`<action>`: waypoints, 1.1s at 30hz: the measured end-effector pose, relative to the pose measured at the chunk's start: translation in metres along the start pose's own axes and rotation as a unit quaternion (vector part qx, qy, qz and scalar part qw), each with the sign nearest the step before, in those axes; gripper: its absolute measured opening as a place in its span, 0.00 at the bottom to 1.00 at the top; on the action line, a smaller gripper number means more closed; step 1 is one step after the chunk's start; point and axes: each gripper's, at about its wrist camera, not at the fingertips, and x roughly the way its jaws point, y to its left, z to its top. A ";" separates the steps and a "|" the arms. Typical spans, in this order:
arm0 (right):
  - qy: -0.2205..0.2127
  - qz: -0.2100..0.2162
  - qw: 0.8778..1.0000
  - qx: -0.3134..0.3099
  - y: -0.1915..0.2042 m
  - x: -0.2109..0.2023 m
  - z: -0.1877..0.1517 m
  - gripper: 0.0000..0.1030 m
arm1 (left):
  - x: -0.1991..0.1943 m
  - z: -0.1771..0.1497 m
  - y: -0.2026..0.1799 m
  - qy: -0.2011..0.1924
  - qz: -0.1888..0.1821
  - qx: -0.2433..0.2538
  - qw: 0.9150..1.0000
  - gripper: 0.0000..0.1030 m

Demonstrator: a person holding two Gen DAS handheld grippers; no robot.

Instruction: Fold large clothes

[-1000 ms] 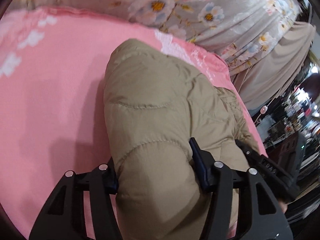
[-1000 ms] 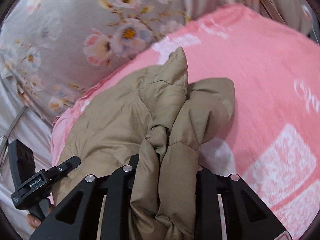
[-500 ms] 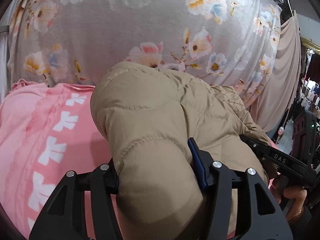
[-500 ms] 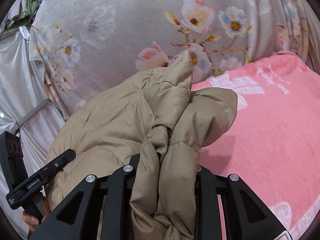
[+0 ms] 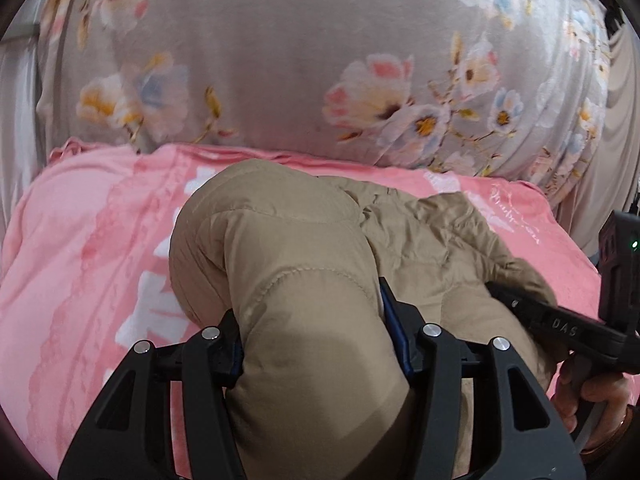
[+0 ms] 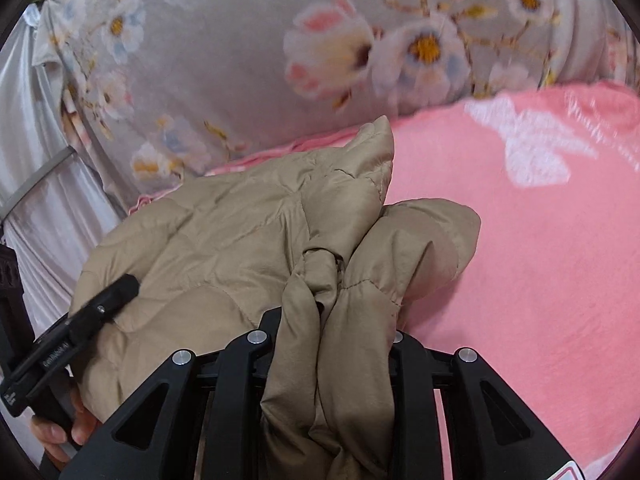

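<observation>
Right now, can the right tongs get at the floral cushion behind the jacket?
Probably not. The right tongs are shut on a bunched fold of the tan jacket, so they have no free grip, and the jacket lies between them and the floral cushion.

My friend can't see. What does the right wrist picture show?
The right gripper is shut on a bunched fold of a puffy tan quilted jacket, which lies on a pink fleece blanket. A grey flowered cloth hangs behind, and the left gripper is at the jacket's left.
</observation>
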 end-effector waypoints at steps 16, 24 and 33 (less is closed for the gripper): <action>0.090 0.007 0.995 0.041 0.012 0.043 -0.051 0.53 | 0.001 -0.075 0.068 0.089 0.001 -0.074 0.993 0.85; 0.108 0.048 0.992 0.052 0.007 0.055 -0.043 0.56 | 0.021 -0.068 0.091 0.108 -0.036 -0.095 0.989 0.87; 0.114 0.126 0.982 0.078 0.010 0.063 -0.037 0.22 | 0.027 -0.066 0.096 0.095 -0.080 -0.124 0.984 0.81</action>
